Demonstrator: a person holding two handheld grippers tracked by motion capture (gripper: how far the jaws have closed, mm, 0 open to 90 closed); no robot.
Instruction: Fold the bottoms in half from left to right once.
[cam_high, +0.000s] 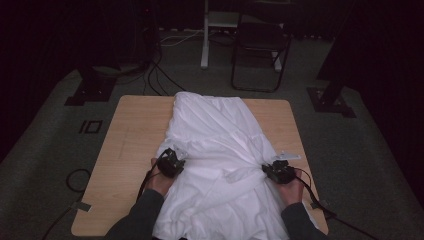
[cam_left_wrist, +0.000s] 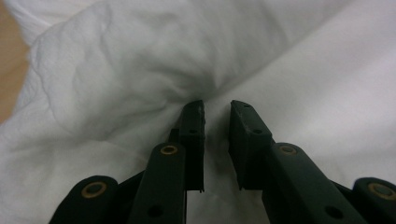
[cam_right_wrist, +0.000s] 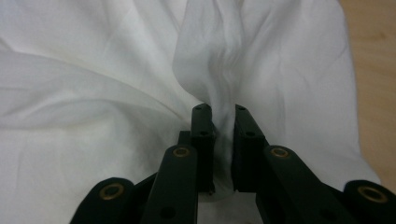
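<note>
Gripping the white garment (cam_high: 220, 150) spread over the table (cam_high: 130, 145), we pinch a fold in the right gripper (cam_right_wrist: 219, 116); our left gripper (cam_left_wrist: 217, 109) stands slightly parted over cloth, ready to bite for an even pull.

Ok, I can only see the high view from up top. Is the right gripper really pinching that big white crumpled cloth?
Observer: Yes. In the right gripper view, a ridge of the big white crumpled cloth runs squeezed between the jaws of the right gripper.
Operator: And the left one?
Observer: The left gripper has a gap between its jaws, and the cloth puckers at their tips.
Operator: Anything beside the cloth there?
Observer: A sliver of light wooden table at that view's left edge.
</note>
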